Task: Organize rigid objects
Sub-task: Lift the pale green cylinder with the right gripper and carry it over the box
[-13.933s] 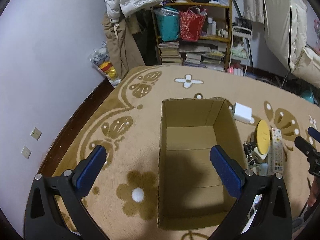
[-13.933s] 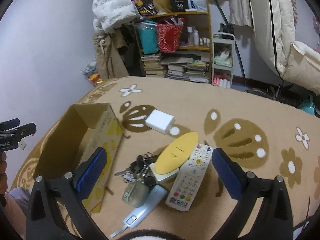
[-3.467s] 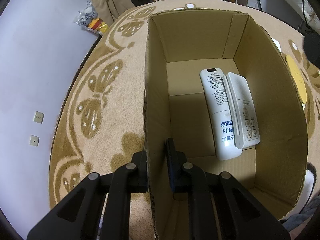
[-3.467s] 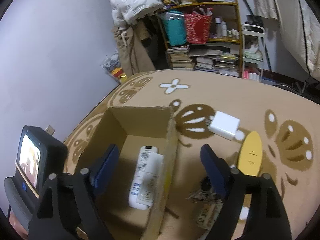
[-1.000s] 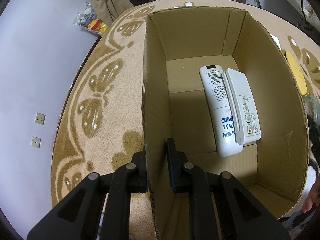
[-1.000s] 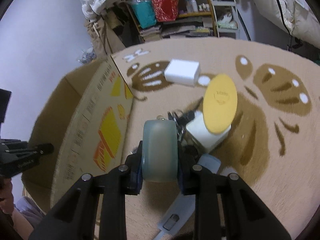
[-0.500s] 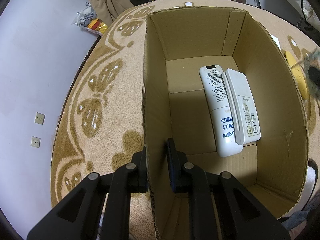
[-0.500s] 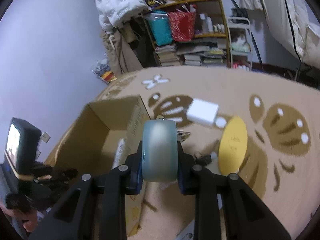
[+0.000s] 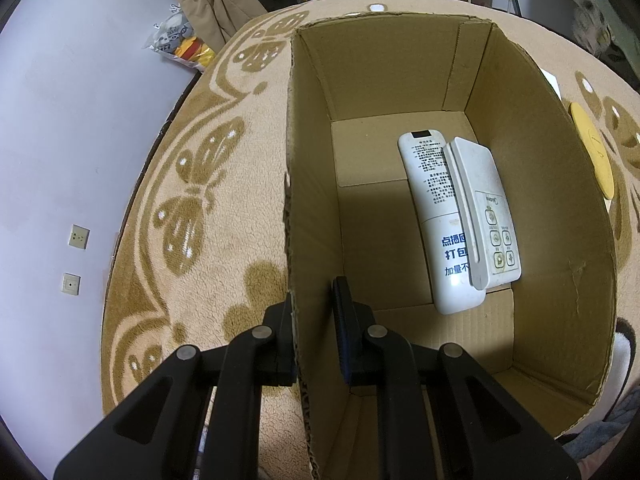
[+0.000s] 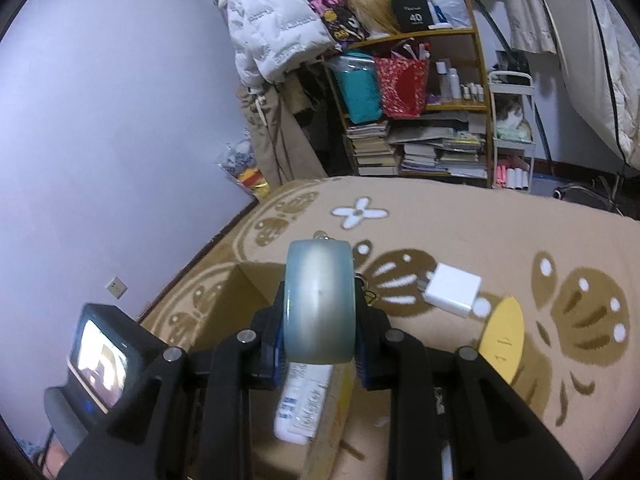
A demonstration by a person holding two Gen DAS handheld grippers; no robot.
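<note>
My right gripper (image 10: 320, 344) clamps the pale case (image 10: 320, 304); left fingers (image 9: 344, 332) pinch the box (image 9: 532, 160) wall. Released early, it probably lands outside.

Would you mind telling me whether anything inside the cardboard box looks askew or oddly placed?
Yes: in the cardboard box, the smaller remote lies partly on top of the longer white remote, tilted rather than flat on the floor. The box's right wall also bows outward near a crease.

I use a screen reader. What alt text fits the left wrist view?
The left tool is clamped on the near left wall of an open cardboard box on a patterned rug; two white remotes lie inside.
</note>
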